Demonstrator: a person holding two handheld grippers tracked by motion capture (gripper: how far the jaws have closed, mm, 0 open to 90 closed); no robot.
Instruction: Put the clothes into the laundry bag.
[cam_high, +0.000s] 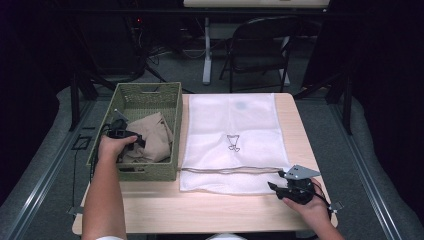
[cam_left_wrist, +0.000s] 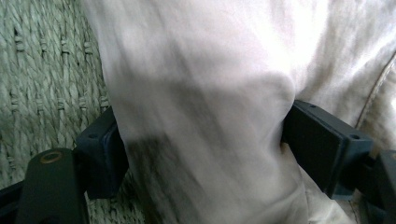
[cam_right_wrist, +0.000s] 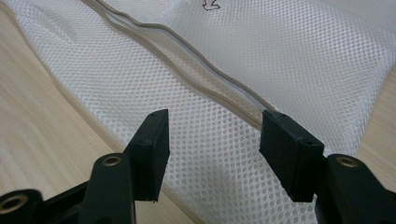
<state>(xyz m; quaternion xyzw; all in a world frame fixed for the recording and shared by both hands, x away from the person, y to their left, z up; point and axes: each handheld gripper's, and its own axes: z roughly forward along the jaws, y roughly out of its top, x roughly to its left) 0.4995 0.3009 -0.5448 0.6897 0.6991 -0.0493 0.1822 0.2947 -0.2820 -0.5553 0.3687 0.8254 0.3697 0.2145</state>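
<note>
A beige cloth (cam_high: 156, 138) lies bunched in a green woven basket (cam_high: 146, 89) at the table's left. My left gripper (cam_high: 123, 131) is down in the basket, open, and a fold of the cloth (cam_left_wrist: 201, 93) bulges between its wide-set jaws. A white mesh laundry bag (cam_high: 230, 120) lies flat on the table beside the basket, its grey zipper (cam_high: 235, 170) running along the near end. My right gripper (cam_high: 274, 186) hovers open just over the bag's near right corner. In the right gripper view, mesh (cam_right_wrist: 212, 140) spans the gap and the zipper (cam_right_wrist: 205, 79) runs just beyond the jaws.
The wooden table (cam_high: 200, 210) has bare room in front of the bag and basket. A folding chair (cam_high: 260, 45) and a table leg (cam_high: 206, 50) stand behind on the floor. Woven basket wall (cam_left_wrist: 42, 70) lies close on one side of my left gripper.
</note>
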